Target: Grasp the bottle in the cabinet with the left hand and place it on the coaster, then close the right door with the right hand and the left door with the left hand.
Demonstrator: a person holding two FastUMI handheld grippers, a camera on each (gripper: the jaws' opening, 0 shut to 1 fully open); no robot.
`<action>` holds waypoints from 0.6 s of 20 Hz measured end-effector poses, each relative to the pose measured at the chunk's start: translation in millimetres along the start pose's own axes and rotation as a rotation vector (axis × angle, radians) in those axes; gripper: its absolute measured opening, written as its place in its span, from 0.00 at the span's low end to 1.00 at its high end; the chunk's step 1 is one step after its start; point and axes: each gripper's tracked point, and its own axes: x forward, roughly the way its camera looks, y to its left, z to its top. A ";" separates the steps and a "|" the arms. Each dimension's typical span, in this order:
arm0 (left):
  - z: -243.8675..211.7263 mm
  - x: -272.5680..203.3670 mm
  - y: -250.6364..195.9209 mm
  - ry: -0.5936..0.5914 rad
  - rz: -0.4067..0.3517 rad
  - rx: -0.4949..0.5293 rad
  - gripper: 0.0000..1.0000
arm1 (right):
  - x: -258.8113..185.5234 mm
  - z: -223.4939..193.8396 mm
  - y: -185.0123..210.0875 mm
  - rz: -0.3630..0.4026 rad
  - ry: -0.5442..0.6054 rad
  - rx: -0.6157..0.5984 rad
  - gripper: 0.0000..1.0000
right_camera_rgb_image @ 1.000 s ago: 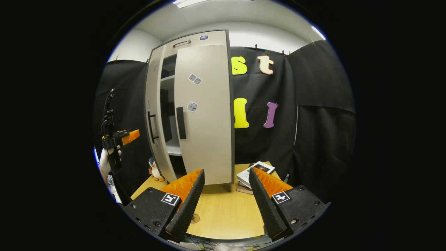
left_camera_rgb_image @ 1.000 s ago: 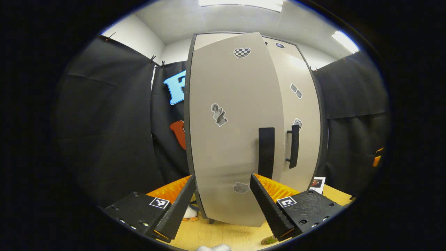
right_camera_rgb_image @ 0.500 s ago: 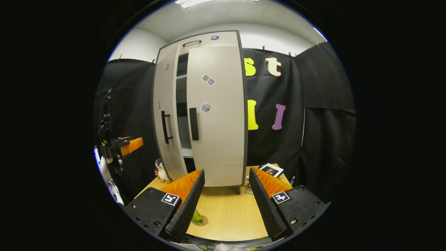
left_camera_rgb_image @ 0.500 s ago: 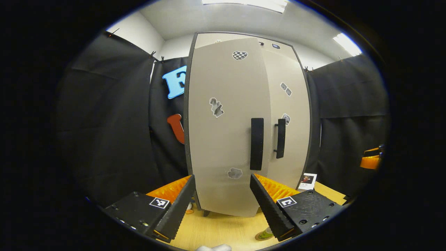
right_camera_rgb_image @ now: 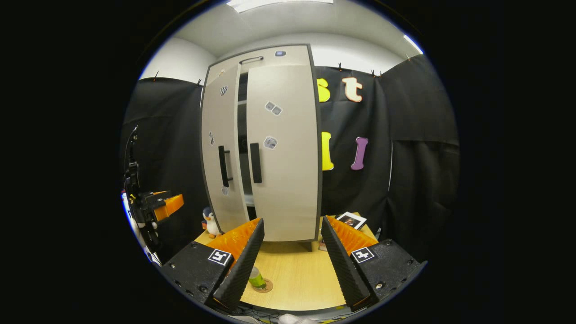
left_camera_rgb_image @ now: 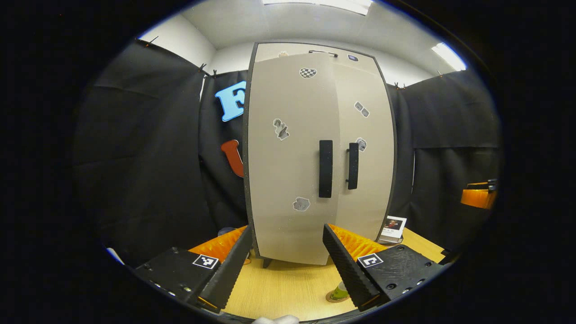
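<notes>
Bottle (right_camera_rgb_image: 257, 278) stands on the coaster (right_camera_rgb_image: 263, 285) on the table (right_camera_rgb_image: 292, 274), just beyond my right gripper's near finger, so I judge the placing done. Left to right: the left gripper (right_camera_rgb_image: 157, 206) hangs well off the cabinet, spread and empty. The left door (right_camera_rgb_image: 220, 148) sits ajar, a dark gap beside the right door (right_camera_rgb_image: 283, 148); whether that one is fully seated I cannot tell. My right gripper (right_camera_rgb_image: 292, 252) is released, empty.
</notes>
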 end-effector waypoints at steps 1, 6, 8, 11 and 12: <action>2.2 -8.1 -1.5 -0.008 0.011 0.001 0.96 | -3.6 0.6 -1.5 -0.002 -0.005 0.004 0.80; 14.6 -48.3 -11.1 -0.036 0.054 0.018 0.96 | -20.6 4.2 -5.6 0.010 -0.016 -0.011 0.81; 18.2 -64.7 -19.8 -0.038 0.059 0.022 0.96 | -31.9 5.8 -7.3 0.024 -0.020 -0.015 0.82; 23.9 -90.8 -32.5 -0.040 0.079 0.039 0.96 | -51.5 7.7 -17.3 0.019 -0.028 -0.023 0.82; 24.9 -97.1 -36.0 -0.039 0.080 0.039 0.96 | -57.3 8.4 -22.1 0.013 -0.033 -0.022 0.82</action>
